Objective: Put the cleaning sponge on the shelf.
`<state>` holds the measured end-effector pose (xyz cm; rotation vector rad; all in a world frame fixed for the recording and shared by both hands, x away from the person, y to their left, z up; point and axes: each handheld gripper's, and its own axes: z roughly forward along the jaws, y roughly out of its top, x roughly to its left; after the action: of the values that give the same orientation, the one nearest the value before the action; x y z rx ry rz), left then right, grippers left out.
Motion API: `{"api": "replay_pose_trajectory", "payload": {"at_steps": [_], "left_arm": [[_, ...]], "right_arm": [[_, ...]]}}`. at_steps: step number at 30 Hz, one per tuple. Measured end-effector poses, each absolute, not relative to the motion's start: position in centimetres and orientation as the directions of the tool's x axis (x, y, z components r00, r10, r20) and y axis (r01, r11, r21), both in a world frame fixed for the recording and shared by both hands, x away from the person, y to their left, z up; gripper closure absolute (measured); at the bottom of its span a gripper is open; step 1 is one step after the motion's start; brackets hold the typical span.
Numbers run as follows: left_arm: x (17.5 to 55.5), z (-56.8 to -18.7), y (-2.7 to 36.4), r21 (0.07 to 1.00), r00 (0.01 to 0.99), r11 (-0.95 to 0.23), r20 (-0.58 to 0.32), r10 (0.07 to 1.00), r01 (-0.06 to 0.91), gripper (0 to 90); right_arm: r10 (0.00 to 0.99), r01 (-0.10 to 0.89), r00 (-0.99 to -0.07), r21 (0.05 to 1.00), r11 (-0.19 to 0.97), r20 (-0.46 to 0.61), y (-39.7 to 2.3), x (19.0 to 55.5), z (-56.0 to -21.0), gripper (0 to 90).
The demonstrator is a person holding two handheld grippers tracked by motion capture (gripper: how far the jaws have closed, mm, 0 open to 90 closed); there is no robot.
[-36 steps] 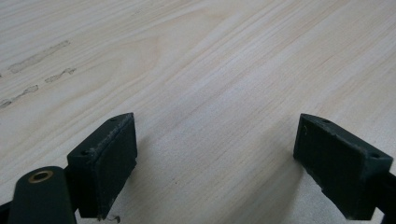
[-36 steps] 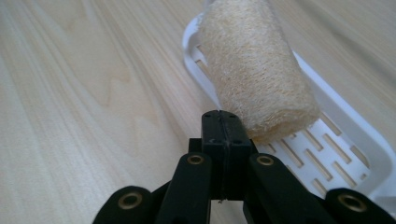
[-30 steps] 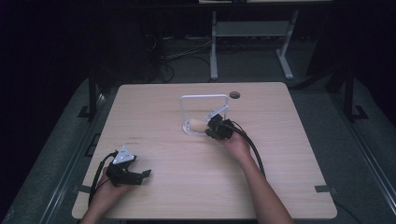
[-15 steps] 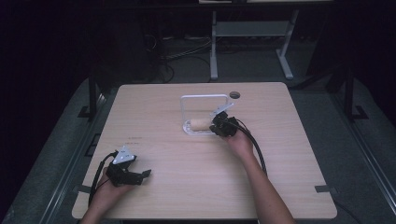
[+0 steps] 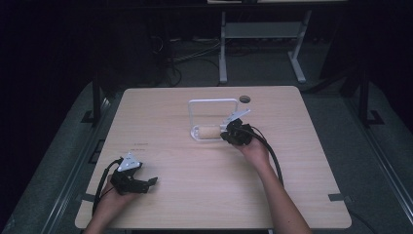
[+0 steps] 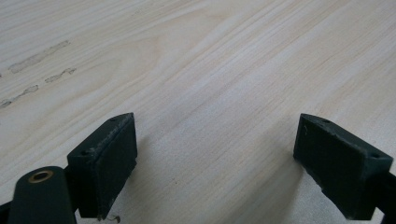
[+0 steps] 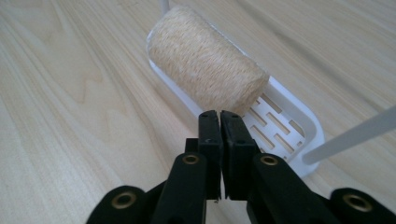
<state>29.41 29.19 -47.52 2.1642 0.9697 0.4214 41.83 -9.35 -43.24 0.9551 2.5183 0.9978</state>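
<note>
The right gripper (image 7: 220,122) has its jaws pressed flat together with nothing between them, their tips right at the near end of the twine spool (image 7: 205,63). The spool lies on its side in the slotted base of a white wire rack (image 7: 280,122), whose thin white frame (image 5: 213,101) stands up behind it in the high view. Rack and spool sit near the middle of the counter (image 5: 302,161), toward its far edge.

Judging from this, the step in hand is either nudging the spool along the tray or getting ready to grip it. To do it well, the clenched tips should press squarely on the spool's end face, low and centred, so it slides along the tray and does not roll over the shallow lip. For a grasp, the jaws must first spread wider than the spool.

The left gripper (image 6: 229,163) rests at the counter's near left, jaws spread wide over bare wood
</note>
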Motion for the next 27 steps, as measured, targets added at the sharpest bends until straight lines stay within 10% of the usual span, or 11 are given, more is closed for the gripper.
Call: {"api": "replay_pose_trajectory", "payload": {"at_steps": [27], "left_arm": [[29.4,-47.5,29.2,0.722,0.667,-0.466,0.008,0.745,0.512,13.0]], "right_arm": [[0.697,0.503,-0.717,0.692,0.518,-0.001,-12.2,38.6,-42.7,35.4]]}}
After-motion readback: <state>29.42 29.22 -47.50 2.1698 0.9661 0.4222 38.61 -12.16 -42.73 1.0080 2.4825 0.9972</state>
